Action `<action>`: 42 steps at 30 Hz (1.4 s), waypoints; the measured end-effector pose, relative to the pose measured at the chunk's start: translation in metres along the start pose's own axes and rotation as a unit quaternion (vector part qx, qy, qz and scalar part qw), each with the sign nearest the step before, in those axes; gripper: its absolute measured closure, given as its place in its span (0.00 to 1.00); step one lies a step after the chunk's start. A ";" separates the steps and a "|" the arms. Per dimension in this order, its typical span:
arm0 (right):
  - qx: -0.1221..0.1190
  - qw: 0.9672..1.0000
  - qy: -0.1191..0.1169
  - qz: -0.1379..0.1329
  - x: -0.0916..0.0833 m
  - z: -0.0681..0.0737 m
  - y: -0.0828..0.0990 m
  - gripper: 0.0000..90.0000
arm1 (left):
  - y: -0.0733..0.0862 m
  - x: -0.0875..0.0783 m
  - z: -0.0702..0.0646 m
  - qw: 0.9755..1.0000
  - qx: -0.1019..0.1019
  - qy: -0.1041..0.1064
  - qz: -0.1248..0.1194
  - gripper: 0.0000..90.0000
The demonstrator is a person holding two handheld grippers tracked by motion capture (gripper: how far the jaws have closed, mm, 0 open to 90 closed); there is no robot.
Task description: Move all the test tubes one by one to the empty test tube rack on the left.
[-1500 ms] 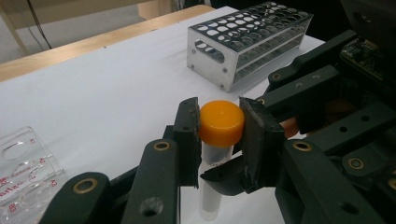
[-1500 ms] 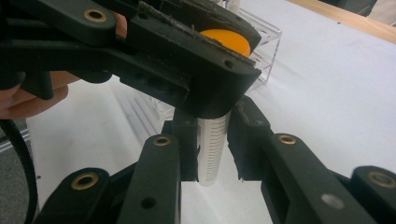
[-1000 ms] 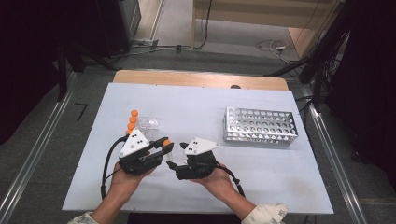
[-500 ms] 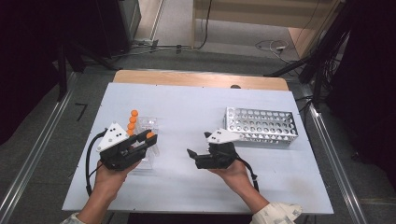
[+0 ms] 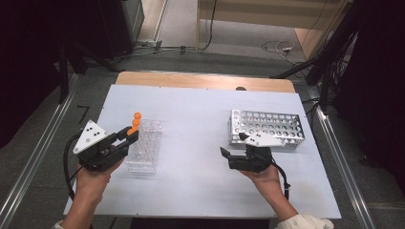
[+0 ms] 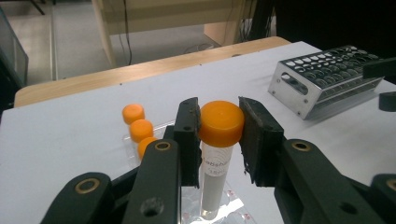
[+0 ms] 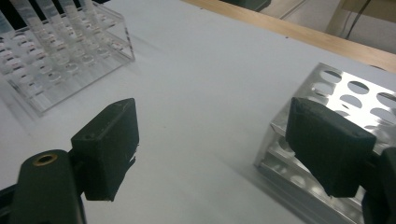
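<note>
— What's nearest us?
— The left gripper (image 6: 219,135) pinches an orange-capped tube (image 6: 217,154) by its cap, over the clear rack (image 5: 143,145) (three more capped tubes (image 6: 139,129) stand in it).
— And farther off?
— The right gripper (image 5: 234,155) is spread, empty, just beside the metal rack (image 5: 267,126) on the desk (image 5: 200,114).

I see the tube rack (image 5: 143,145) on the table's (image 5: 200,119) left. The metal rack (image 5: 267,128) sits right, well apart. Capped tubes (image 5: 135,123) stand in the tube rack's far end.

White table (image 5: 200,119) with wood far edge, grey floor (image 5: 181,28), cables (image 5: 277,46), dark surroundings, metal rails (image 5: 28,176) beside.
</note>
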State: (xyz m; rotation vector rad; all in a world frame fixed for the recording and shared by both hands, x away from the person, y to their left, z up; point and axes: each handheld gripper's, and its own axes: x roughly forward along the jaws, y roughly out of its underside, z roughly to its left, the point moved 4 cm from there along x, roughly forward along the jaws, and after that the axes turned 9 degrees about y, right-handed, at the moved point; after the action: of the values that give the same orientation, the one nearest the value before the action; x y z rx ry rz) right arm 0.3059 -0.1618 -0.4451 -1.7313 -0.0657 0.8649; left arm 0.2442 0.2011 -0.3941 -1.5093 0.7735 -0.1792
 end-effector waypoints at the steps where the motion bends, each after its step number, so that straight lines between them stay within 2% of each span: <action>1: 0.001 1.000 0.004 -0.001 -0.002 -0.003 0.001 0.18 | 0.000 -0.001 0.001 1.000 0.000 -0.003 -0.001 0.78; 5: 0.008 1.000 0.018 -0.003 -0.010 -0.016 0.006 0.18 | 0.002 -0.007 0.006 1.000 -0.003 -0.013 -0.003 0.78; 9: 0.016 0.999 0.028 -0.004 -0.017 -0.026 0.010 0.18 | 0.005 -0.010 0.011 1.000 -0.001 -0.031 -0.005 0.78; 16: 0.026 0.999 0.041 -0.001 -0.024 -0.037 0.017 0.18 | 0.011 -0.008 0.017 0.999 -0.008 -0.035 -0.001 0.78; 22: 0.030 0.999 0.042 -0.003 -0.027 -0.039 0.017 0.18 | 0.017 -0.002 0.017 0.999 -0.007 -0.036 0.002 0.78; 25: 0.029 0.999 0.042 -0.005 -0.028 -0.039 0.017 0.18 | 0.023 0.004 0.017 0.999 -0.005 -0.038 0.013 0.78; 28: 0.029 0.999 0.043 -0.003 -0.029 -0.039 0.018 0.18 | 0.028 0.008 0.017 0.999 -0.001 -0.044 0.021 0.78; 30: 0.031 0.999 0.043 -0.002 -0.029 -0.040 0.018 0.18 | 0.032 0.012 0.016 0.998 0.009 -0.058 0.030 0.78; 36: 0.030 0.999 0.043 -0.004 -0.029 -0.039 0.018 0.18 | 0.039 0.020 0.012 0.996 0.020 -0.072 0.047 0.78; 42: 0.029 0.999 0.042 -0.001 -0.028 -0.038 0.019 0.18 | 0.042 0.021 0.012 0.996 0.013 -0.074 0.049 0.77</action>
State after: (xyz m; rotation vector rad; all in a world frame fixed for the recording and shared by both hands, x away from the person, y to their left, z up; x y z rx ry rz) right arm 0.3002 -0.2123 -0.4436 -1.7103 0.0142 0.7840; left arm 0.2522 0.2038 -0.4420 -1.4381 0.7221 -0.0036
